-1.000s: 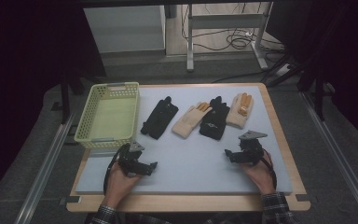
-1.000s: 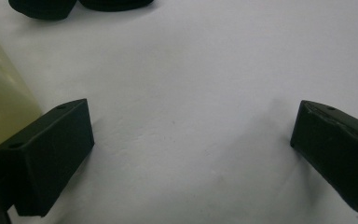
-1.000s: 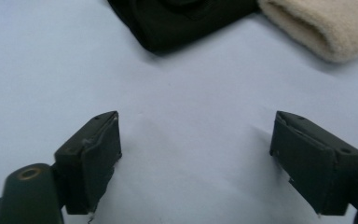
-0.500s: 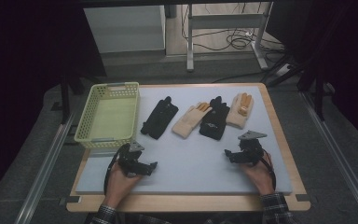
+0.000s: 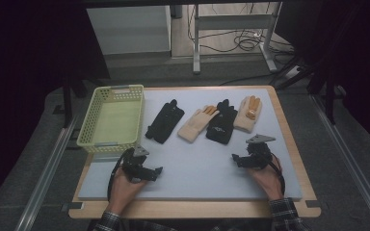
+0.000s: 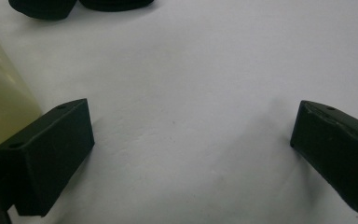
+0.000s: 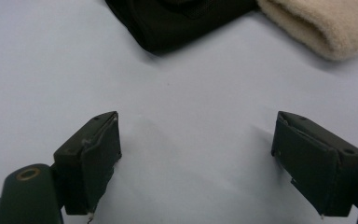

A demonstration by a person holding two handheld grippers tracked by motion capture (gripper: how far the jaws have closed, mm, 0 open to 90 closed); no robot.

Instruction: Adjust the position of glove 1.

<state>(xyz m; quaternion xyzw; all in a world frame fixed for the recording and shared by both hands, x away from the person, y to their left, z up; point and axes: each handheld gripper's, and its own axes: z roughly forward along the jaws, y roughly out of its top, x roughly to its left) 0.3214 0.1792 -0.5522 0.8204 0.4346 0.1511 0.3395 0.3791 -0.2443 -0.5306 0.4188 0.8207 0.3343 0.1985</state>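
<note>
Four gloves lie in a row across the far half of the pale blue mat [image 5: 197, 168]: a black glove [image 5: 165, 121], a beige glove [image 5: 197, 123], a second black glove [image 5: 221, 121] and a beige glove with orange fingertips [image 5: 248, 113]. My left gripper [image 5: 142, 166] rests low on the mat at the near left, open and holding nothing [image 6: 191, 126]. The black glove's cuff [image 6: 42, 7] shows beyond its jaws. At the near right my right gripper [image 5: 244, 159] is also open and empty [image 7: 198, 133], just short of a black glove [image 7: 182, 21] and a beige cuff [image 7: 326, 25].
A yellow-green mesh basket [image 5: 111, 118] stands at the table's left, close to my left gripper; its wall [image 6: 0, 107] shows beside the left jaw. The wooden table edge [image 5: 289, 120] frames the mat. Metal frame legs and cables lie on the floor behind.
</note>
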